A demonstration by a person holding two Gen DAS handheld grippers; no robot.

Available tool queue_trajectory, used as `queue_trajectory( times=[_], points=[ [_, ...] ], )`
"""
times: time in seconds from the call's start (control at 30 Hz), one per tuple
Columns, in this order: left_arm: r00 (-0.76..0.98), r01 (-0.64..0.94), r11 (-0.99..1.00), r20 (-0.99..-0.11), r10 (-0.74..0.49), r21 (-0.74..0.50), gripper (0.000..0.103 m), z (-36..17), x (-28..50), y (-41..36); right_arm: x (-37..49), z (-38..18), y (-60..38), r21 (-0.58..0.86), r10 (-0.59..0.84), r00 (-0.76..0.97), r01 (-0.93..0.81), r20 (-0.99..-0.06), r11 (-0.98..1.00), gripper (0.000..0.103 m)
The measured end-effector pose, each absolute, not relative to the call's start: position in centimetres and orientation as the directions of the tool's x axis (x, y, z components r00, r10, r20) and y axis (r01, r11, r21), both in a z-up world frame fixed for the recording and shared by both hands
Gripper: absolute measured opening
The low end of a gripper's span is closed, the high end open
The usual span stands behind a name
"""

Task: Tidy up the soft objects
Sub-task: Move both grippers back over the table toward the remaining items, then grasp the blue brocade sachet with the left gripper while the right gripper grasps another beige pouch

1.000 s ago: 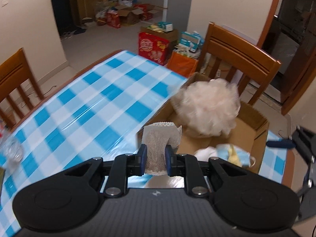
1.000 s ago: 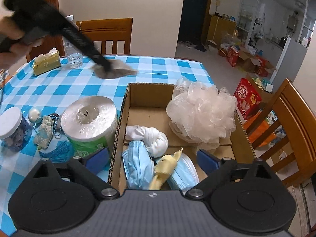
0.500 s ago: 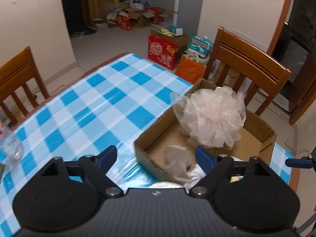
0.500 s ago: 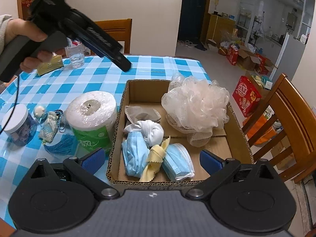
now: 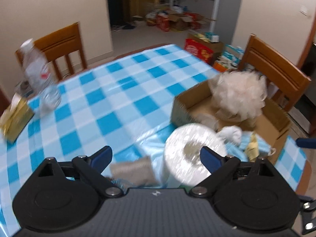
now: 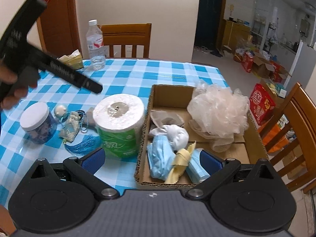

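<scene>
A cardboard box [image 6: 254, 130] on the checked table holds a pale mesh bath pouf [image 6: 219, 110], a grey lace cloth [image 6: 165, 118], a white rolled bundle [image 6: 175, 134], blue face masks [image 6: 160, 158] and a yellow cloth [image 6: 179, 165]. My left gripper [image 5: 156, 152] is empty and its jaws are opening; it hangs over a grey pouch [image 5: 134, 169] and the toilet roll [image 5: 189, 154], left of the box [image 5: 181, 106]. In the right wrist view a hand holds it [image 6: 96, 88] above the table. My right gripper [image 6: 151, 155] is open at the box's near edge, holding nothing.
Left of the toilet roll [image 6: 118, 118] lie a tasselled sachet [image 6: 71, 126], a small white ball [image 6: 60, 109] and a white-lidded jar [image 6: 37, 122]. A water bottle [image 6: 95, 45] and tissue pack [image 6: 73, 59] stand at the far side. Wooden chairs [image 6: 126, 37] ring the table.
The left gripper opened and let the grey lace cloth drop into the box, then swung left, away from the box and over the toilet roll. The right gripper shifted slightly.
</scene>
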State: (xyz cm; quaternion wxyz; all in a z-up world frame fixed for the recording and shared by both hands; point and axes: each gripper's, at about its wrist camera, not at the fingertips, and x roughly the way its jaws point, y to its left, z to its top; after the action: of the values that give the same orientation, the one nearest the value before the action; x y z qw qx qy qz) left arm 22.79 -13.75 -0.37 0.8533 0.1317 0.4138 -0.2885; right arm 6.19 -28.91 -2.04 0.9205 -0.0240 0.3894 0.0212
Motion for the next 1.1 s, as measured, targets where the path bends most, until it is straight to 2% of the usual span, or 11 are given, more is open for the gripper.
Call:
queue_trajectory(
  times=[0.33,0.5,0.77,0.97,1.1],
  points=[
    [0.543,0.461,0.887,-0.795,-0.270,0.013,0.095,-5.5,19.3,-10.2,5.7,-2.7,-28.5,-0.003,0.027,0.674,-0.044,-0.738,0.999,0.103],
    [0.566,0.370,0.928,-0.800,-0.197,0.033,0.090,-7.7,18.4,-9.7,5.8,-3.2,-28.3,-0.002,0.029,0.656,-0.046,-0.754,0.999,0.103],
    [0.613,0.301,0.944,-0.786,-0.080,0.138,0.081,-10.8,17.0,-10.6,5.9,-3.2,-26.3,-0.064,0.053,0.637,-0.159,-0.769,0.985,0.103],
    [0.616,0.243,0.962,-0.786,-0.051,0.128,0.075,-12.3,17.7,-10.7,6.7,-2.3,-25.3,-0.101,0.079,0.638,-0.241,-0.766,0.965,0.103],
    [0.632,0.193,0.975,-0.774,-0.036,0.112,0.074,-12.6,18.4,-10.5,7.7,-1.7,-24.7,-0.117,0.103,0.637,-0.293,-0.764,0.949,0.103]
  ],
)
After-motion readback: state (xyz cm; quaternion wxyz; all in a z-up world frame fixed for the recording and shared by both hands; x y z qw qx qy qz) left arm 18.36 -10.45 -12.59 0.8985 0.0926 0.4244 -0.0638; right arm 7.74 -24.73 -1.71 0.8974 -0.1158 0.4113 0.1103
